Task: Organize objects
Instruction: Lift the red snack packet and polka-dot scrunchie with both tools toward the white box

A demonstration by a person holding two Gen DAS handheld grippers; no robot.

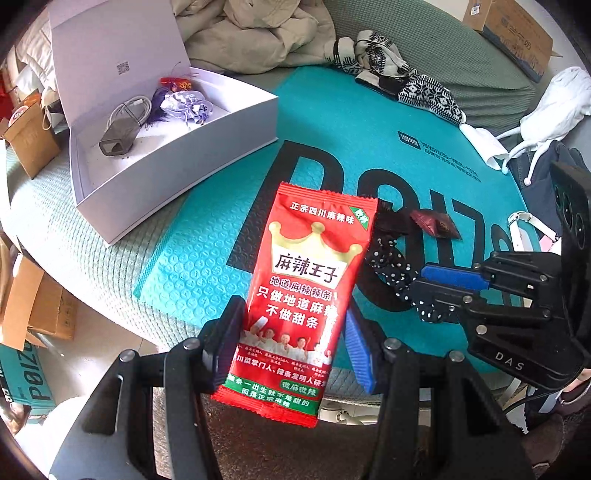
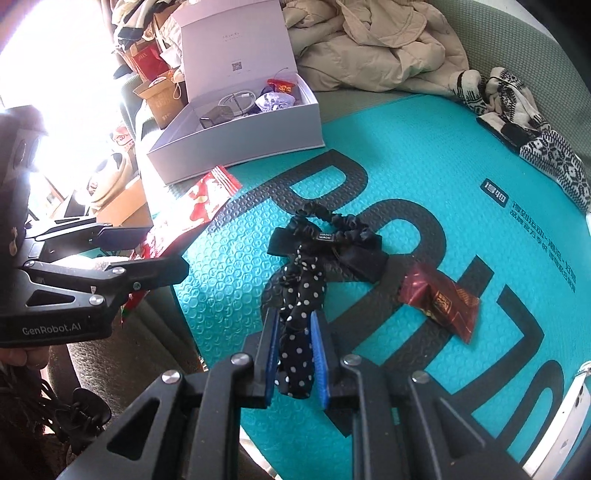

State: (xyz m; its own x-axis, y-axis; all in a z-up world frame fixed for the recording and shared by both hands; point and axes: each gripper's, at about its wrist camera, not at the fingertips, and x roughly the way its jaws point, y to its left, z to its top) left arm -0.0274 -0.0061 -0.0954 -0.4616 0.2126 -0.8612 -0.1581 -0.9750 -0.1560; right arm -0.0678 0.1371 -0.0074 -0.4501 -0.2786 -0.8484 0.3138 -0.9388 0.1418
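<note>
My left gripper is shut on a red snack packet and holds it up above the teal mat. The packet also shows in the right wrist view. My right gripper is shut on the polka-dot tail of a black hair scrunchie that lies on the mat. A dark red candy wrapper lies to its right. An open white box at the back left holds a cable, a charger and a small pouch.
Beige clothing and patterned socks lie at the back. A cardboard box stands at the back right. A white phone lies at the mat's right edge. Cardboard boxes stand left of the bed.
</note>
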